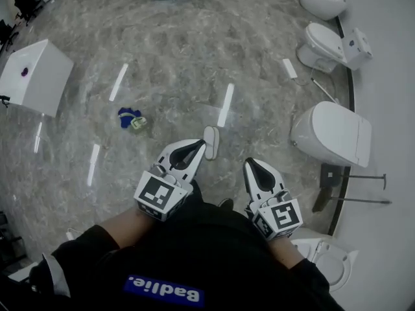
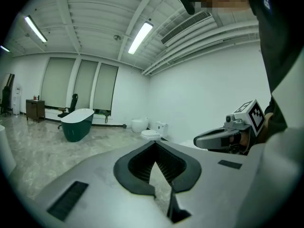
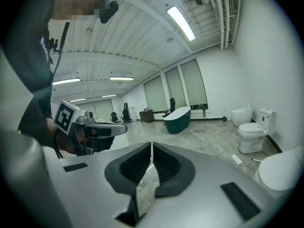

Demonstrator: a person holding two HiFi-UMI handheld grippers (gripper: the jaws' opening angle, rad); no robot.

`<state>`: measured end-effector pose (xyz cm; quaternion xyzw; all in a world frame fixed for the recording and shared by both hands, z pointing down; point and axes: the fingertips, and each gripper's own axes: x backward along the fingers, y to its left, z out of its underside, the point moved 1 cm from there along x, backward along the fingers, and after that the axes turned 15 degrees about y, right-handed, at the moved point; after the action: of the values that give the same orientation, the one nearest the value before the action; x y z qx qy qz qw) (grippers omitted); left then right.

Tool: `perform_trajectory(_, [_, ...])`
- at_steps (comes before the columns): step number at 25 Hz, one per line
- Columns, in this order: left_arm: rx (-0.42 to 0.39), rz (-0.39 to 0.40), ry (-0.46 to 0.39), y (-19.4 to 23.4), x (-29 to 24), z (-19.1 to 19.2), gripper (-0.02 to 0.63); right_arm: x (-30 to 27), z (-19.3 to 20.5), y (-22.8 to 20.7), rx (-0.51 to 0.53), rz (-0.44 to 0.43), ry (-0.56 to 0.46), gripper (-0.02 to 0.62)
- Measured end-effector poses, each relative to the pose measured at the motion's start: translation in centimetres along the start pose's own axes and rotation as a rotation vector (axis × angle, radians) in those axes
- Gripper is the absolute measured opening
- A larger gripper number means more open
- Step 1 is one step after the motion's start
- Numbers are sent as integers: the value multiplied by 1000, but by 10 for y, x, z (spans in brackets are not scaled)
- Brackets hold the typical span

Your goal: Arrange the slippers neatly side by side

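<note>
Black sleeves, slipper ahead (toilet alongside)

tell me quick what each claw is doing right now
left claw: closed, holding nothing
right claw: closed, holding nothing

- Grey veined marble floor lies under you, streaked with light reflections.
- White toilets line the right edge of your head view.
- A white box sits upper left.
- Your left gripper view shows a dark green bathtub, blinded windows, ceiling strip lights.
</note>
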<state>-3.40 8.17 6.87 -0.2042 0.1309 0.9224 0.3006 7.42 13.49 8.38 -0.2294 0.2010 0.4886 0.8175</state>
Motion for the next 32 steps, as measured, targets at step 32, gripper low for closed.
perform_trajectory(32, [40,-32,131,121,-129,19,2,-178,-11,-82,-2,-52,156,2])
